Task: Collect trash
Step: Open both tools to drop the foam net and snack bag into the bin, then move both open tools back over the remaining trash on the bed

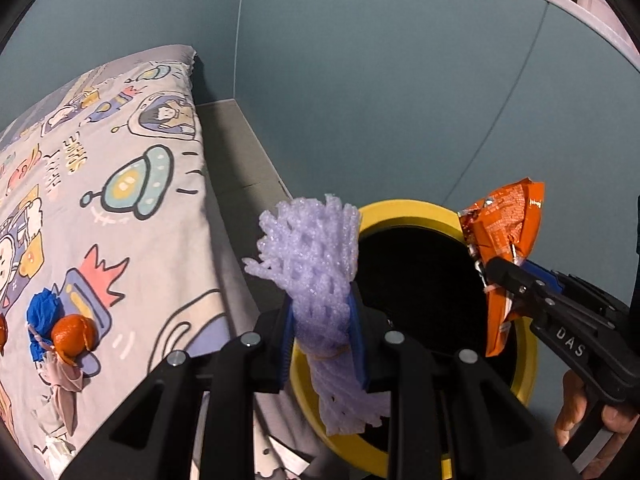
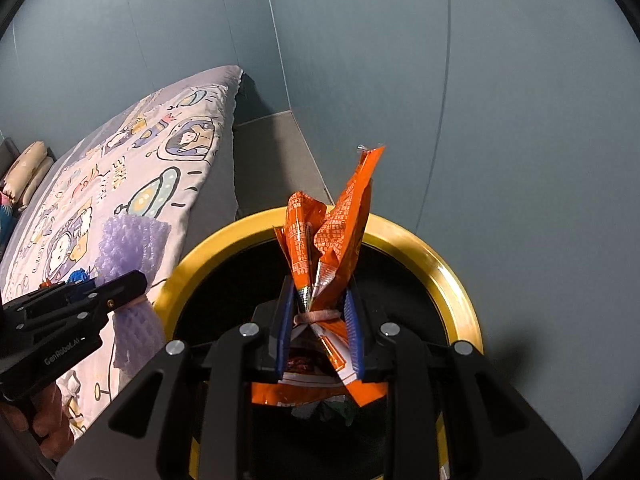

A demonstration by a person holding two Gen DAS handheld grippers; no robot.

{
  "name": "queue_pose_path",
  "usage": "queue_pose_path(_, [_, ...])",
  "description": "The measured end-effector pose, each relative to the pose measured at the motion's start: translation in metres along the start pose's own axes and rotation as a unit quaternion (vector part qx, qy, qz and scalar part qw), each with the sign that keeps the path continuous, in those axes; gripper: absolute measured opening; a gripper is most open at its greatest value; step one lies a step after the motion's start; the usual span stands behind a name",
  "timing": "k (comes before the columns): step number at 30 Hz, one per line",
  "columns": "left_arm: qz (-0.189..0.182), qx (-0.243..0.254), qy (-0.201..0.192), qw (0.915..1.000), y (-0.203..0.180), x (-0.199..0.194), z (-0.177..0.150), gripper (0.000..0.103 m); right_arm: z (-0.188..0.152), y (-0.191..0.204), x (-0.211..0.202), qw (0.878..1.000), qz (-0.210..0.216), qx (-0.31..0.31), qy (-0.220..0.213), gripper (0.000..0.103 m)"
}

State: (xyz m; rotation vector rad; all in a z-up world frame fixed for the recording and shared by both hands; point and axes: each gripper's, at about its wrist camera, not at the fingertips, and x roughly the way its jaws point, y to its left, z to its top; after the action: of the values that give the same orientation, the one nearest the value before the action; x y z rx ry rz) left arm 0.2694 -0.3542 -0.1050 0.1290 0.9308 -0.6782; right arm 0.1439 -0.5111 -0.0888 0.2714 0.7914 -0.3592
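The left gripper [image 1: 322, 332] clamps the foam net [image 1: 316, 264] beside the bin [image 1: 404, 206] rim; the right gripper [image 2: 318, 328] grasps the wrapper [image 2: 332, 232] over its mouth. Opened now, the net may fall outside. Peel [image 1: 74, 336] remains on the bed [image 1: 132, 160].

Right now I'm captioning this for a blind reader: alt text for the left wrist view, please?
The left gripper clamps purple foam netting over a yellow-rimmed bin. At right, the right gripper holds an orange wrapper; a cartoon-print bed lies left.
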Motion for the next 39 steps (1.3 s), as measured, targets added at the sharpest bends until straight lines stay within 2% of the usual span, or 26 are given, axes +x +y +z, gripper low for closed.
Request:
queue_pose_path(15, [-0.018,0.016,0.008,0.9997,-0.016,0.014,-0.003,0.025,-0.001,-0.007,0.003,1.000,-0.001,0.010,0.002,0.025])
queue_pose_path(17, [-0.022,0.013,0.007,0.9997,-0.016,0.014,-0.004,0.029,-0.002,-0.009,0.002,1.000,0.002,0.013,0.001,0.026])
queue_pose_path(21, [-0.022,0.009,0.007,0.9997,-0.014,0.012,-0.004,0.038,-0.002,-0.011,0.002,1.000,0.004,0.022,0.000,0.041])
queue_pose_path(22, [-0.023,0.006,0.006,0.9997,-0.013,0.012,-0.004,0.043,-0.002,-0.012,0.001,1.000,0.003,0.024,-0.001,0.042])
queue_pose_path(23, [-0.024,0.004,0.005,0.9997,-0.012,0.011,-0.004,0.048,-0.002,-0.013,0.001,1.000,0.002,0.024,-0.001,0.042])
queue_pose_path(25, [-0.027,-0.002,0.003,0.9996,-0.010,0.009,-0.004,0.052,-0.001,-0.014,-0.001,1.000,0.002,0.028,-0.003,0.042])
queue_pose_path(35, [-0.013,-0.021,-0.006,0.9997,0.014,-0.006,0.000,0.052,0.000,-0.009,-0.010,1.000,0.003,0.028,-0.004,0.042])
queue_pose_path(39, [0.002,-0.034,-0.015,0.9993,0.031,-0.017,0.001,0.060,0.001,-0.001,-0.013,1.000,0.007,0.019,-0.006,0.043])
